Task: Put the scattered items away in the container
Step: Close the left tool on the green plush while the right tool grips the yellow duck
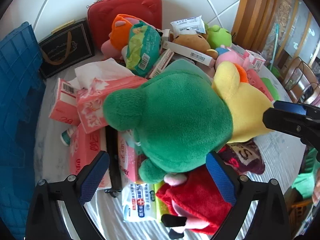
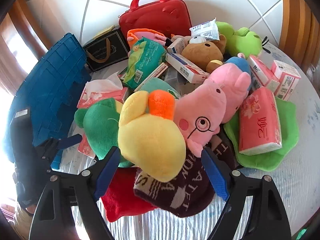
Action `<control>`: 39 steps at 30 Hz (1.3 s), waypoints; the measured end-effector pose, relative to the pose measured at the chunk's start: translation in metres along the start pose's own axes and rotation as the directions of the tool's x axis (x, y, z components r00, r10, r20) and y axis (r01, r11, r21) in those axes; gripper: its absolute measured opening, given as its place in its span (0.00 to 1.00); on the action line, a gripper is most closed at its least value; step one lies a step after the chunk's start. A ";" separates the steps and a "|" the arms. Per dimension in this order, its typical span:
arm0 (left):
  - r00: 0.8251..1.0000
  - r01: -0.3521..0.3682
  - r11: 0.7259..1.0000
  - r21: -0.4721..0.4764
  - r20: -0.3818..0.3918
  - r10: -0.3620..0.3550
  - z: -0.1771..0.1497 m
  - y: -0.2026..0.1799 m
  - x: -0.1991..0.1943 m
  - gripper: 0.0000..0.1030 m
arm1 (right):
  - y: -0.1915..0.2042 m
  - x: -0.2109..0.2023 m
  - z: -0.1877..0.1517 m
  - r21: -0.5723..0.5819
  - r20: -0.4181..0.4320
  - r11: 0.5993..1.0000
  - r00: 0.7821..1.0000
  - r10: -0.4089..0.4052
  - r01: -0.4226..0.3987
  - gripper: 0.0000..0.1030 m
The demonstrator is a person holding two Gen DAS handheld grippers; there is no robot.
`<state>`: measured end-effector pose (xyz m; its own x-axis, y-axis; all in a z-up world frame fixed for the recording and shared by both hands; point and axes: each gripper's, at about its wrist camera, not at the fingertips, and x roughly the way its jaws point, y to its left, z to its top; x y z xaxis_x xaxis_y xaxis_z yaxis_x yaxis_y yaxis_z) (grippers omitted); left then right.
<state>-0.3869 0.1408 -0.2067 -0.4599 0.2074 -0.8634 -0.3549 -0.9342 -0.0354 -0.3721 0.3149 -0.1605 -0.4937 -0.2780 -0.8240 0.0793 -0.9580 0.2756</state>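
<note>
The round table (image 2: 296, 190) is bare only along its near and right rim; the pile fills the middle. The blue container (image 2: 50, 92) stands at the left edge, cut off by the frame. The green and yellow plush (image 1: 180, 116) lies atop the heap, hiding the packs beneath. The left gripper (image 1: 158, 177) gapes wide beside it, gripping nothing; the right gripper (image 2: 160, 172) straddles its yellow end, contact unclear

Bright daylight fills both views, blowing out to white glare at the left edge of the right wrist view. Fisheye bending curves the wall tiles (image 2: 220, 6), and dark vignetting rounds the corners. Focus is sharp, shadows soft.
</note>
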 end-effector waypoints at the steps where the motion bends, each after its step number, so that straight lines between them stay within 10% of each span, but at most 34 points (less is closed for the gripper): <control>1: 1.000 0.011 1.000 0.004 -0.005 -0.011 0.002 -0.003 0.005 0.96 | -0.001 0.007 0.004 0.002 -0.015 1.000 1.000 0.003 -0.003 0.80; 6: 0.998 0.063 0.998 0.022 -0.017 -0.063 0.009 -0.014 0.022 0.73 | -0.009 0.031 0.010 0.025 -0.047 0.999 0.998 0.034 -0.033 0.74; 20: 0.996 0.011 0.997 0.071 0.086 -0.017 0.021 -0.021 0.000 0.51 | 0.003 0.031 0.015 -0.016 0.009 0.997 0.997 0.076 -0.076 0.63; 26: 0.993 0.039 0.998 0.058 0.110 -0.045 0.030 -0.013 -0.020 0.52 | 0.003 0.029 0.013 0.008 -0.003 0.999 0.999 0.044 -0.044 0.62; 29: 0.997 0.026 0.998 0.049 0.069 -0.030 0.025 -0.006 -0.008 0.82 | -0.007 0.038 0.004 0.049 -0.034 0.998 0.999 0.040 -0.038 0.62; 39: 0.998 0.059 0.995 0.080 -0.026 -0.057 0.017 -0.019 0.039 0.83 | -0.011 0.040 0.012 0.025 -0.027 0.999 0.999 0.038 -0.037 0.79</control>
<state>-0.4120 0.1716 -0.2313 -0.4178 0.2530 -0.8726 -0.4458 -0.8939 -0.0457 -0.4033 0.3148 -0.1906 -0.4670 -0.3158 -0.8259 0.0757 -0.9449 0.3185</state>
